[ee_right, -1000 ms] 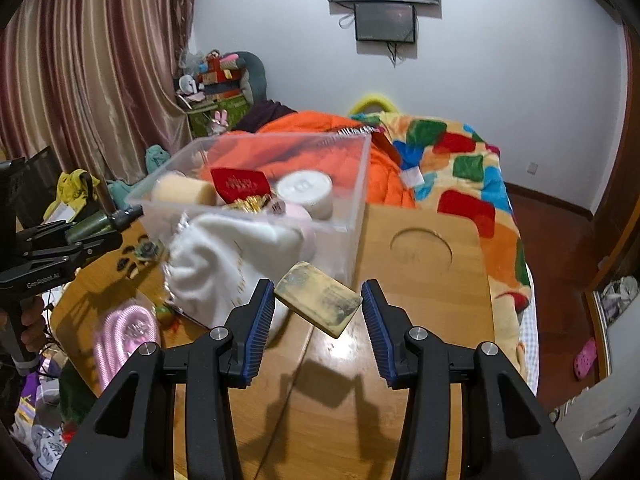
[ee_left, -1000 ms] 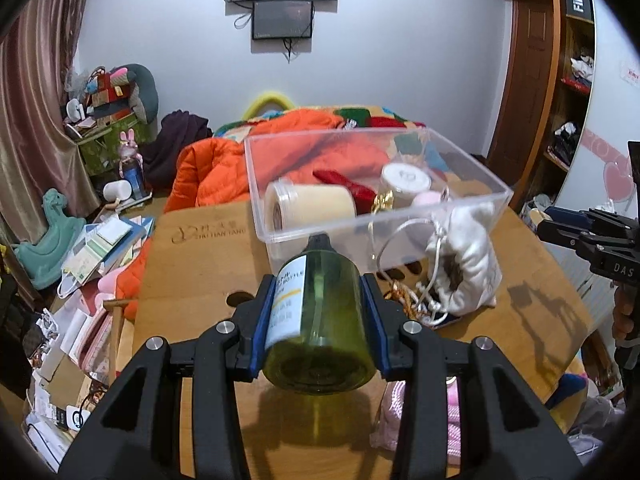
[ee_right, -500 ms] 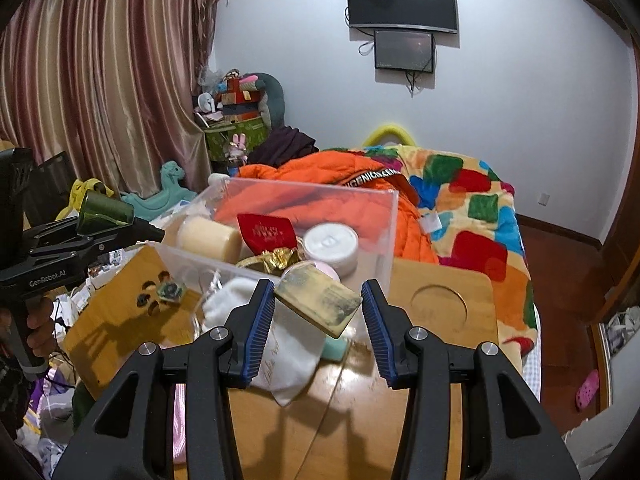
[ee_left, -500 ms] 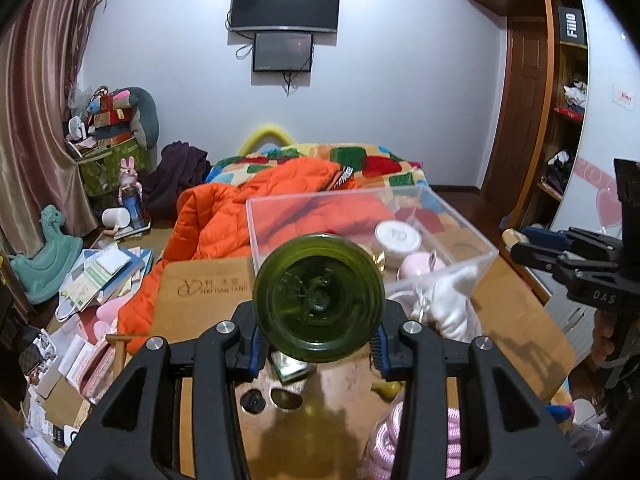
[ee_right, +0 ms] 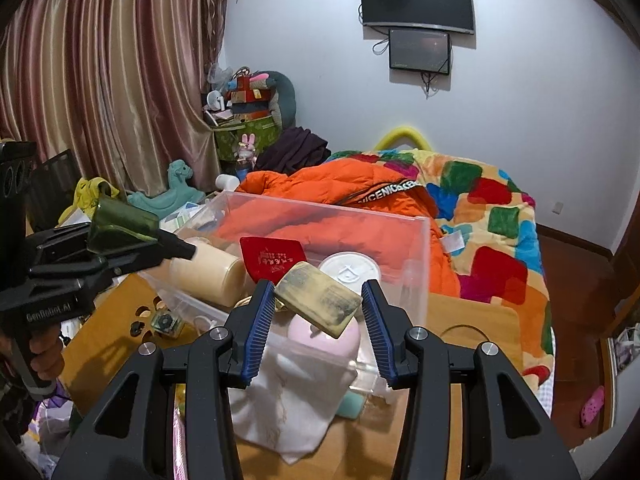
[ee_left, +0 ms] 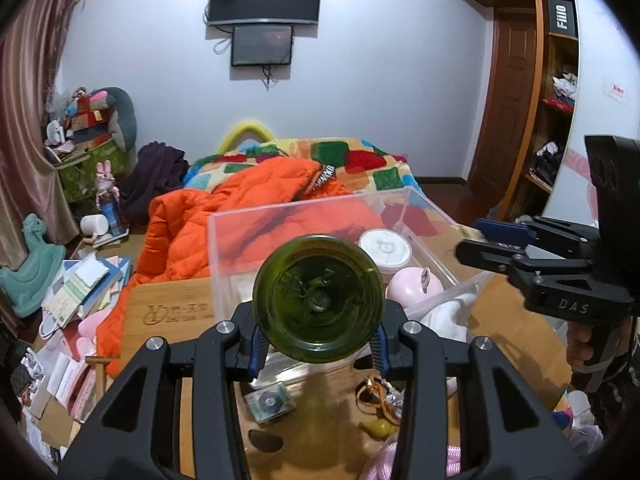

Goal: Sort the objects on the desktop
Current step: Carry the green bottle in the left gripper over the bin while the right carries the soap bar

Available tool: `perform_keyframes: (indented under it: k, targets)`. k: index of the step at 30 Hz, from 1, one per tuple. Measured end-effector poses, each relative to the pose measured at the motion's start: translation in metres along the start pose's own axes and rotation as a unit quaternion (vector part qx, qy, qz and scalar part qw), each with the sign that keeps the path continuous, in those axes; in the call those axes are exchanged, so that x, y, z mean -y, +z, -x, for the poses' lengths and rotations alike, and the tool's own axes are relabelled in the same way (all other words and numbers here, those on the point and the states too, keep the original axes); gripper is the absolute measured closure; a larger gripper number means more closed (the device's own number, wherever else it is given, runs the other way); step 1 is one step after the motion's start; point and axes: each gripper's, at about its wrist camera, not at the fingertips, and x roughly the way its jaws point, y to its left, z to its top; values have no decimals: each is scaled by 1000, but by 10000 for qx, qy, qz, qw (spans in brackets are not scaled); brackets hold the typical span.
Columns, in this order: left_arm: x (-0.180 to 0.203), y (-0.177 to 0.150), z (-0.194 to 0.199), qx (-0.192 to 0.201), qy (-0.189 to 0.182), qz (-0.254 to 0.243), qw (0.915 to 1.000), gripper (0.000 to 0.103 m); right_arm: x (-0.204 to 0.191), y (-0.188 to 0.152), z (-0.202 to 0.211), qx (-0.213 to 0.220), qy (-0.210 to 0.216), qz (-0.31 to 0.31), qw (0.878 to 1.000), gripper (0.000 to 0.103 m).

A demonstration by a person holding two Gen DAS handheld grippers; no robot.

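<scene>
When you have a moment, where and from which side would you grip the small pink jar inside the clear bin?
Probably from straight above, fingers across the rounded sides of the pink jar: it sits low inside the clear bin, whose walls block any sideways approach.

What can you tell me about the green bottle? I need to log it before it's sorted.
The green bottle is translucent olive, glass or plastic by its look, round-bodied. The left tongs clamp it between blue pads, its round base facing the camera, so cap and label are hidden. It hangs above the wooden table, at the near side of the clear bin.
</scene>
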Motion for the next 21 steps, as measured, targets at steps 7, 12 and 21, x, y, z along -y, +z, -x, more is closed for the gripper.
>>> perform_keyframes:
  k: [7,12,21]
  targets:
    - [8,1,-22,-185,-138,-124,9997,62,-7,0,-28,-217,172,95,9996,61]
    - [12,1,-34,-323,-202,-213,9990,62,-11,1,-45,-321,193,196,9991,61]
    - [13,-4,-48,-534,-214,-233,9981,62,-10,1,-58,-411,16,259,9988,61]
